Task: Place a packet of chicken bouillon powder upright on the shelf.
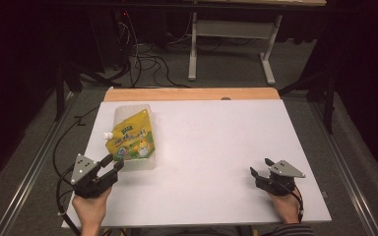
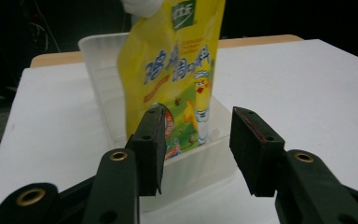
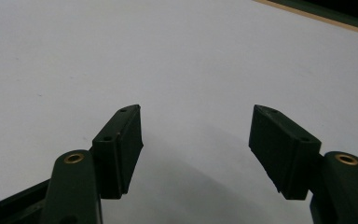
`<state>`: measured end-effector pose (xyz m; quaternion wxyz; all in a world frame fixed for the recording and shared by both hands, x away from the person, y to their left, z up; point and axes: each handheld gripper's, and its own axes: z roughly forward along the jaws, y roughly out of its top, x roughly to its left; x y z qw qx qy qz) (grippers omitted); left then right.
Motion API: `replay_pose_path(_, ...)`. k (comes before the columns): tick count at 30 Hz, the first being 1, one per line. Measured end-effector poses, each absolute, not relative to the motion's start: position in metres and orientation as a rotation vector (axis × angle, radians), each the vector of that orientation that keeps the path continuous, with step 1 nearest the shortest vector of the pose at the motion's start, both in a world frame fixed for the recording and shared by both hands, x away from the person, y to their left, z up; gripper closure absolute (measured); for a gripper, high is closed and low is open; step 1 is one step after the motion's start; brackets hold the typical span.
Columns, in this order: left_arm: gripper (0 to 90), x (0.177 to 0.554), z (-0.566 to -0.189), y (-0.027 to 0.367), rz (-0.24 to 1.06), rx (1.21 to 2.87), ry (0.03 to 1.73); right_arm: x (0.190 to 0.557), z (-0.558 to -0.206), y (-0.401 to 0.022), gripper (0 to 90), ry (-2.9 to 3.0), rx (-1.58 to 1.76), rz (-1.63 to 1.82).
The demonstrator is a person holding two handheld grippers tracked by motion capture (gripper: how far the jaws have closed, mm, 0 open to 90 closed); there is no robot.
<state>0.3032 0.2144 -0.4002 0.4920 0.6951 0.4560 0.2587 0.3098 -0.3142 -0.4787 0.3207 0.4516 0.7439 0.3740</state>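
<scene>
1. Yellow pouch [image 2: 172, 79] leans upright in a clear plastic tub [image 2: 100, 70], just beyond the left gripper [image 2: 198, 149]; its jaws are spread, nothing between the pads.
2. Right gripper [image 3: 196, 149], well apart, jaws spread over bare white table [image 3: 121, 56].

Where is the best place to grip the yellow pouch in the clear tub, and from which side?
Probably the lower edge of the yellow pouch, from the person's side. It leans in the clear tub with its white cap at the far left, and that flat edge faces the open left tongs over the tub's low near wall.
</scene>
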Motion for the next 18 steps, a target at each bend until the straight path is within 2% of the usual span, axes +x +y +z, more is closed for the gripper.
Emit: replay_pose_path(18,53.1,0.31,-0.401,0.163,0.539,1.788,0.978,0.31,-0.479,-0.316,37.0,1.944,1.187,1.01)
